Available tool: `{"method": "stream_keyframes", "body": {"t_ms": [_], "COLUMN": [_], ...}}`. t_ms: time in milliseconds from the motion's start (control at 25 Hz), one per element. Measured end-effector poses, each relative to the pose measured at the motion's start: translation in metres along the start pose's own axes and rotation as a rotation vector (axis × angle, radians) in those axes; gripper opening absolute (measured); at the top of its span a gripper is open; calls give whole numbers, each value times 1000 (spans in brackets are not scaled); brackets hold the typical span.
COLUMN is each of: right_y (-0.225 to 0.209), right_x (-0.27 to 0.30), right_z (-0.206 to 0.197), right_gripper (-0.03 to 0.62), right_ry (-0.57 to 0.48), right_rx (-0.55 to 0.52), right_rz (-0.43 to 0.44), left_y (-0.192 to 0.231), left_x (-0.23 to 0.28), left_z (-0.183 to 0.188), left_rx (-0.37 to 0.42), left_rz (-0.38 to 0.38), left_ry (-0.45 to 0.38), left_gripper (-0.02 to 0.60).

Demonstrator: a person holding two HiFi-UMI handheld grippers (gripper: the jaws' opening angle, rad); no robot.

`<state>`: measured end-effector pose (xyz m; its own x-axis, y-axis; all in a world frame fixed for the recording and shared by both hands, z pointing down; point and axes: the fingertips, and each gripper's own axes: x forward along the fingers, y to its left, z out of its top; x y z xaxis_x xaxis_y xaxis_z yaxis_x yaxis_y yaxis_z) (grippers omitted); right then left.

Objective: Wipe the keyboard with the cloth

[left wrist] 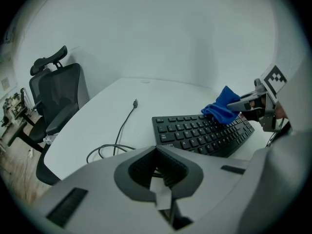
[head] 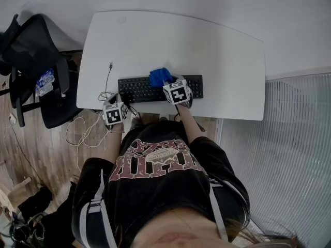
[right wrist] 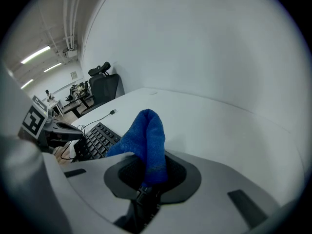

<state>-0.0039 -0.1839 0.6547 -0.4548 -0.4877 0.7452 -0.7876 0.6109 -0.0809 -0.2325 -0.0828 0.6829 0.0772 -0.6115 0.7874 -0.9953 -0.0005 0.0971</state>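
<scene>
A black keyboard [head: 139, 89] lies near the front edge of the white table [head: 207, 45]. A blue cloth [head: 160, 76] rests bunched on its middle keys, pinched by my right gripper [head: 169, 82], which is shut on it. In the right gripper view the cloth [right wrist: 146, 138] rises from between the jaws, and the keyboard [right wrist: 97, 140] lies to the left. My left gripper [head: 115, 100] hovers at the table's front left edge, left of the keyboard [left wrist: 202, 133], jaws shut with nothing held [left wrist: 158, 152]. From there the cloth [left wrist: 222, 108] and the right gripper [left wrist: 253, 104] show at the right.
A loose black cable [head: 108, 79] with a free plug runs across the table left of the keyboard and coils off the front edge. A black office chair [head: 36, 71] with a water bottle [head: 45, 80] on its seat stands to the left. A ribbed panel [head: 289, 154] is at the right.
</scene>
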Motion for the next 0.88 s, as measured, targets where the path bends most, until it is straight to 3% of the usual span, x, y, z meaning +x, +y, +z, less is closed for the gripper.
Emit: {"method": "stream_keyframes", "body": {"t_ms": [280,640,880], "right_y": [-24,-41,-62], "right_x": [-9,-13,-22], "right_z": [-10,-16,-25], "right_gripper": [64,64,64], "right_ry": [13,23,38], "right_rx": [32,22,-14], "right_rz": [-9,48,7], "left_y": [-2,-1,-1], "left_x": [0,1,0], "left_z": [0,-1,0], "left_rx": [-10,-12,-10], "left_rz": [14,23,26], "left_ry": [-9,-9,-10], "left_gripper": [34,34,34]}}
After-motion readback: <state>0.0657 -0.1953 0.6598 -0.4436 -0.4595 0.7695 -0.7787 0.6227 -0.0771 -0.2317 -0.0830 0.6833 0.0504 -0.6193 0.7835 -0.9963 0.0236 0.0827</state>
